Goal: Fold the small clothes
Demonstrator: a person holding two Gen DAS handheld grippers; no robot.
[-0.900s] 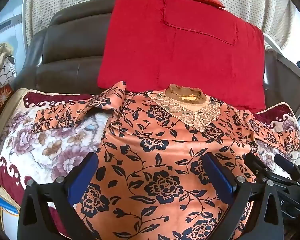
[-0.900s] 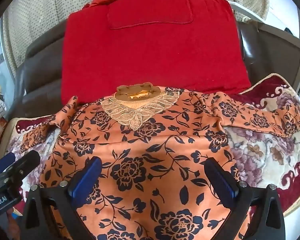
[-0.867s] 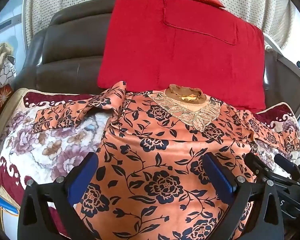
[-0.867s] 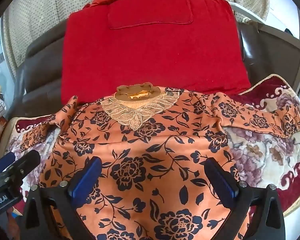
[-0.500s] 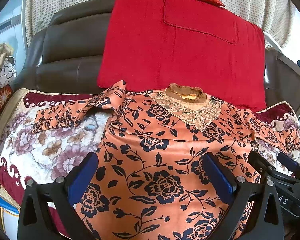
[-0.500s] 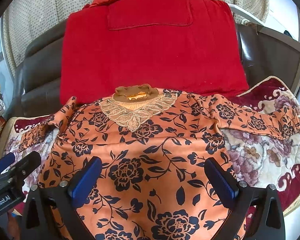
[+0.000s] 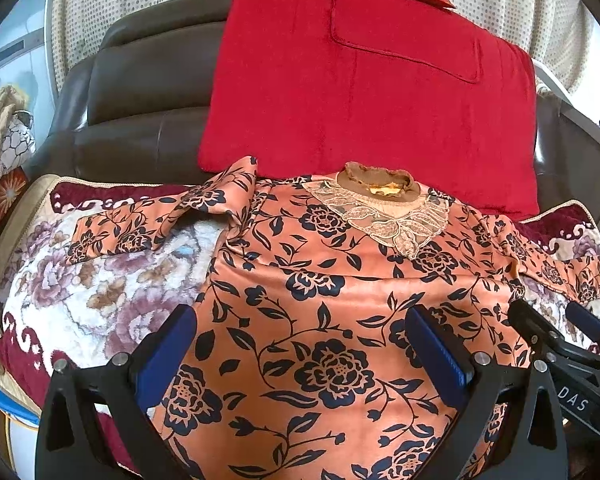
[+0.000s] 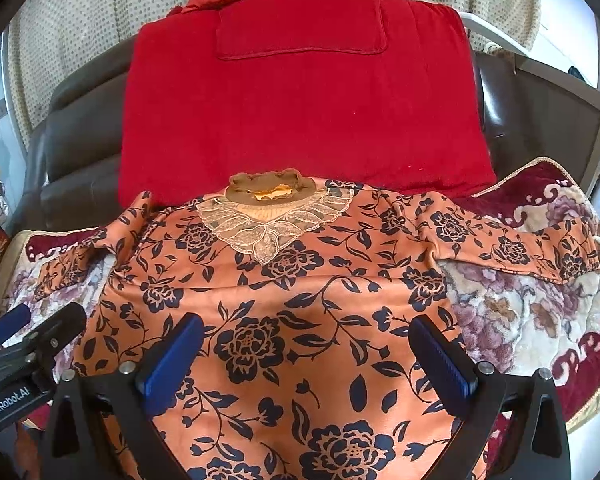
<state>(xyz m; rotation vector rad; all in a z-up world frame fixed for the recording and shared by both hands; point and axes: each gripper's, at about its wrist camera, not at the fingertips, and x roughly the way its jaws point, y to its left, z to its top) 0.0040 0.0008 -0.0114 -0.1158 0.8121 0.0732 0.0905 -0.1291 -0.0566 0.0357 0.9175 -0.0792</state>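
Left gripper (image 7: 300, 350): jaws spread wide, nothing between the pads; hangs over the near left part of the top, tilted down.
Right gripper (image 8: 312, 354): jaws equally wide, empty; hangs over the near right part, tilted down. Each gripper shows at the edge of the other's view, so they sit side by side.
Top (image 7: 340, 288): orange with dark flowers, laid flat, front up, on the blanket (image 7: 100, 288). Lace collar (image 7: 384, 216) at the far end, hem nearest the grippers and partly out of frame.
Long axis: hem to collar, running straight away from both grippers.
Left sleeve (image 7: 152, 224): stretched out sideways across the blanket, shoulder rucked up against the cushion (image 7: 360, 92).
Right sleeve (image 8: 512, 240): stretched out the other way, lying flatter.
Nearer hand: left for the left sleeve, right for the right one; body equally near both.
Stage, my read: nothing folded yet; sleeves inward looks like the first step.
Surround: dark sofa (image 7: 140, 112) behind the cushion.
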